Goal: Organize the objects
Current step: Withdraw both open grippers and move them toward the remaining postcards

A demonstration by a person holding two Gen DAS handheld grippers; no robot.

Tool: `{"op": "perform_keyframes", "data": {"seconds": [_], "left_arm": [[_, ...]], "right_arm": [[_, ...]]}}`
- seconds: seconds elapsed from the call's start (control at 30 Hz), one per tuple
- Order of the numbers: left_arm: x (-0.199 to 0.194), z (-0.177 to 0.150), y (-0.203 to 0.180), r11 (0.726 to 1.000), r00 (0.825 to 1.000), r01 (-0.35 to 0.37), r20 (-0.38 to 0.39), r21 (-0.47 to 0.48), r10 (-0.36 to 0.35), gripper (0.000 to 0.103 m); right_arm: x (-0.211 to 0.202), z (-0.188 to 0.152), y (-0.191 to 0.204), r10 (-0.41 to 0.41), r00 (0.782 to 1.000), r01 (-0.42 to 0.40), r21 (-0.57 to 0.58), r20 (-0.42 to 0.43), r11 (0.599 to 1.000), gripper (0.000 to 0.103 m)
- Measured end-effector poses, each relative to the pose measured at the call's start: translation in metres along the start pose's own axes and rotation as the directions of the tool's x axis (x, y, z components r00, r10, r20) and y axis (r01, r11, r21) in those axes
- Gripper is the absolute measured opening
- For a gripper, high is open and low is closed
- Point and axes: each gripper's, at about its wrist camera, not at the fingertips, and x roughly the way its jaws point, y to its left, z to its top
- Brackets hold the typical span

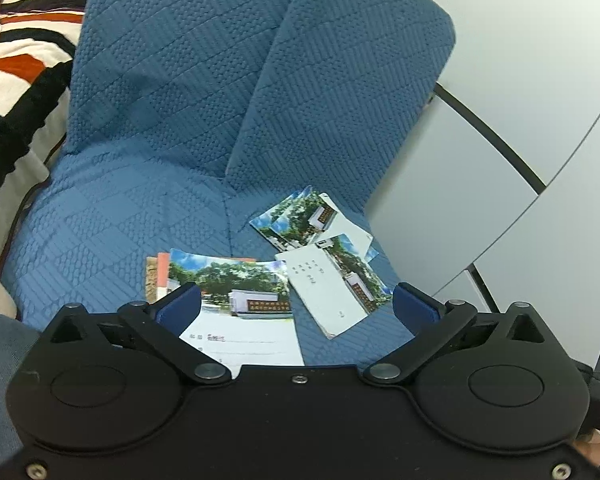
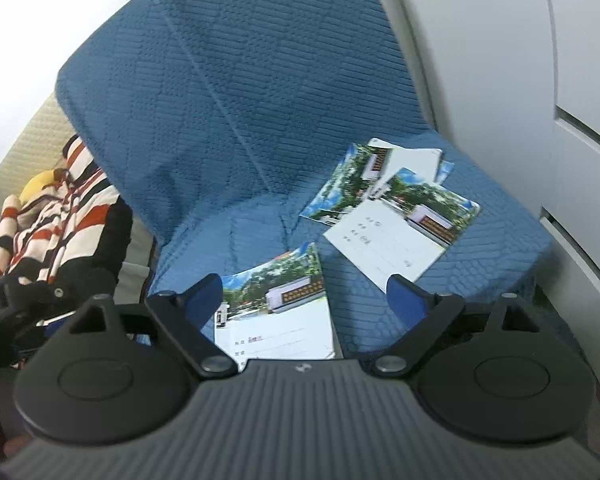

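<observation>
Both tools hang above the seat with nothing in them: the left tool point(image 1: 296, 300) has its jaws spread as wide as they go, the right tool point(image 2: 306, 300) nearly as wide, and no card touches either set of pads. The near card point(image 1: 236, 308) lies flat on the seat right under both, its long axis running away from the tools, photo end far, printed lines near; in the left view it sits toward the left jaw, atop an orange-edged booklet point(image 1: 158, 276) that peeks out at its left. The loose cards point(image 1: 320, 248) lie beyond and to the right, fanned and overlapping at skewed angles, the nearest one slanting toward the right jaw. My read: the right tool is the nearer for that scatter. The surface is a blue quilted chair cover point(image 1: 160, 128), soft and ridged, so thin cards could be hard to lift. A striped garment point(image 1: 24, 36) lies left, pale cabinet panels point(image 1: 520, 60) right.
</observation>
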Motion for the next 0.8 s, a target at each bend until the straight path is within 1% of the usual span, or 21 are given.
{"op": "perform_keyframes", "data": {"seconds": [0.07, 0.27, 0.5, 0.8], "left_arm": [[0.004, 0.0, -0.005, 1.0, 1.0, 0.019, -0.001, 0.006, -0.019, 0.102], [0.02, 0.005, -0.014, 0.998, 0.999, 0.054, -0.013, 0.039, -0.053, 0.102], [0.05, 0.011, -0.019, 0.993, 0.997, 0.068, -0.037, 0.095, -0.064, 0.102], [0.101, 0.024, -0.019, 0.985, 0.995, 0.079, -0.066, 0.151, -0.069, 0.102]], "right_arm": [[0.0, -0.002, -0.004, -0.022, 1.0, 0.022, 0.012, 0.0, 1.0, 0.09], [0.001, -0.006, -0.012, -0.056, 0.998, 0.055, 0.024, 0.005, 0.998, 0.09], [0.017, -0.013, -0.024, -0.096, 0.995, 0.096, 0.057, -0.005, 0.994, 0.09], [0.047, -0.013, -0.041, -0.143, 0.99, 0.144, 0.08, -0.016, 0.986, 0.09]]}}
